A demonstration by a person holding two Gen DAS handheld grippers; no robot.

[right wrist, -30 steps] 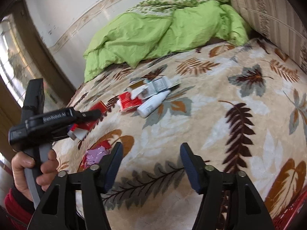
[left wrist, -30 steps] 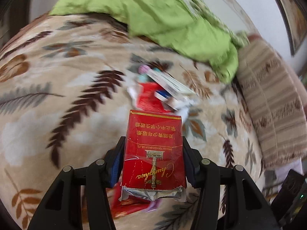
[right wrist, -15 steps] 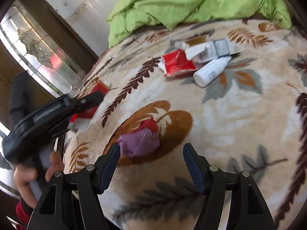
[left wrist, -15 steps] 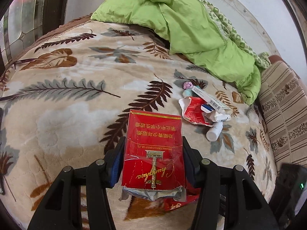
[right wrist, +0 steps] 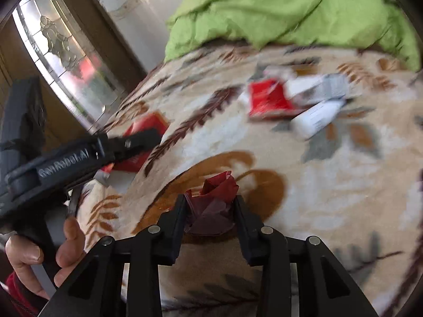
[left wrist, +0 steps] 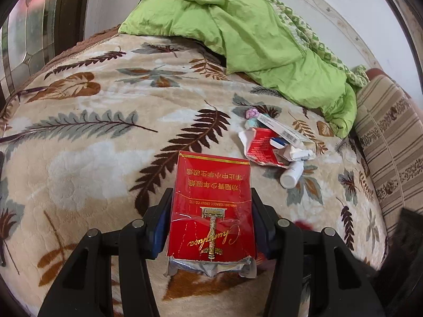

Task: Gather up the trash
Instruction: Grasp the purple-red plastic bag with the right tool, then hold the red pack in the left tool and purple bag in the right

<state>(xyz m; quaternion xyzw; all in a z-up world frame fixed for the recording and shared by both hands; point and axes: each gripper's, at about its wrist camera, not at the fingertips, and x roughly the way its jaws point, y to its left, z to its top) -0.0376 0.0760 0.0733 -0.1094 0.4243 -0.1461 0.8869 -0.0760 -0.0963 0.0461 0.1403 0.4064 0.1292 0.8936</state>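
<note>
My left gripper [left wrist: 210, 219] is shut on a red cigarette pack [left wrist: 211, 208] and holds it above the leaf-patterned blanket [left wrist: 92, 142]. My right gripper [right wrist: 210, 206] is shut on a crumpled dark red wrapper [right wrist: 214, 200] lying on the blanket. The left gripper with the red pack also shows at the left of the right wrist view [right wrist: 137, 142]. A pile of trash lies farther up the bed: a torn red packet [left wrist: 260, 145], a white box [left wrist: 281, 130], a white bottle [left wrist: 290, 173].
A green quilt [left wrist: 251, 34] is bunched at the head of the bed. A striped cushion [left wrist: 388, 137] lines the right side. A glass-panelled door [right wrist: 60, 50] stands at the left. The right wrist view is motion-blurred.
My right gripper has moved down onto the crumpled red wrapper and closed on it. My left gripper still holds the cigarette pack and has drawn back from the trash pile.
</note>
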